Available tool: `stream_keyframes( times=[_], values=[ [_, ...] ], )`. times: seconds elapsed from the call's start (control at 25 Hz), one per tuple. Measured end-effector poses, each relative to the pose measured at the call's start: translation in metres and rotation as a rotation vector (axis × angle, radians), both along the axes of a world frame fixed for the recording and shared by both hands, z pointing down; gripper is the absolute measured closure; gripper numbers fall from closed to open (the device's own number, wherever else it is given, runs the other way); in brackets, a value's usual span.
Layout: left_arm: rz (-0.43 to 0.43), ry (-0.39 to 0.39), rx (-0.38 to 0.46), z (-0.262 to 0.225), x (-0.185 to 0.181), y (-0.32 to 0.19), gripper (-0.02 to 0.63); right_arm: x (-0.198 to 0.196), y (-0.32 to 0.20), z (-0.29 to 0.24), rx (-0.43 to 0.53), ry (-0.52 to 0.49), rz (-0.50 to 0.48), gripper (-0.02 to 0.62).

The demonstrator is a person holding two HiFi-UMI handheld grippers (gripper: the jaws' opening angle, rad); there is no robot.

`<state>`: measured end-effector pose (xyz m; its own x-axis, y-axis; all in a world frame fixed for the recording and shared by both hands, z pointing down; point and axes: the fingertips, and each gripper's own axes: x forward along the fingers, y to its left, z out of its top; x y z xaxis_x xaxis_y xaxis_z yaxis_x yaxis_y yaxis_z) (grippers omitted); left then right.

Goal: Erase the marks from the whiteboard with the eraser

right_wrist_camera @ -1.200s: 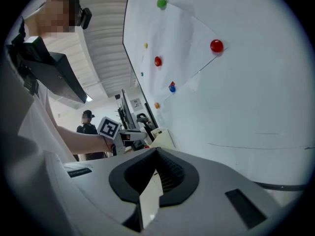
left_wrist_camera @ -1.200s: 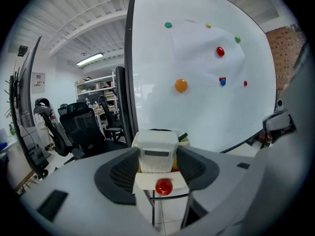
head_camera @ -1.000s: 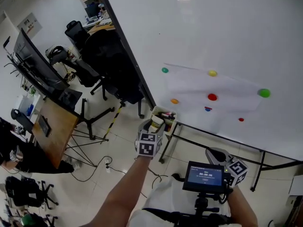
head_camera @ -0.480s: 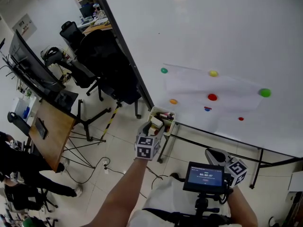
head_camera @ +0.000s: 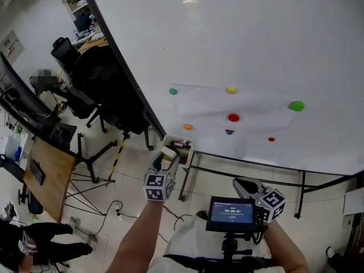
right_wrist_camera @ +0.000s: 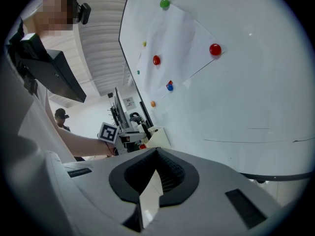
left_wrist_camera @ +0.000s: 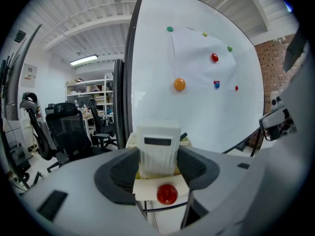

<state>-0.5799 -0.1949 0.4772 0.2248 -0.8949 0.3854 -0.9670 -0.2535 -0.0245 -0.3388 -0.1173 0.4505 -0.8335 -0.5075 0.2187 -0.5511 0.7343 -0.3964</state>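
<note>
Near the whiteboard, the left hand-held gripper is clamped on the white eraser. The right hand-held gripper is clenched, empty.

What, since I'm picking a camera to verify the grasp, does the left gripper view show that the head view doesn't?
Only the left gripper view: the left tool seen from behind its jaws, which press on both sides of the white eraser, and a brick wall past the board's far edge. Only the head view: the person's forearm behind that tool, and a wooden desk. Both: the whiteboard, the paper sheet on it, and the orange magnet.
</note>
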Motion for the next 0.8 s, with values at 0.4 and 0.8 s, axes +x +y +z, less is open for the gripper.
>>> stream_keyframes(
  times=[0.4,0.8],
  values=[
    [0.094,0.061,0.148,-0.062,0.011,0.017,0.328,0.026,-0.008,-0.022,0.067,0.002,0.140,0.565],
    [0.209,0.158,0.138,-0.063,0.030,0.048,0.328,0.012,0.017,-0.027,0.075,0.007,0.211,0.565]
  ],
)
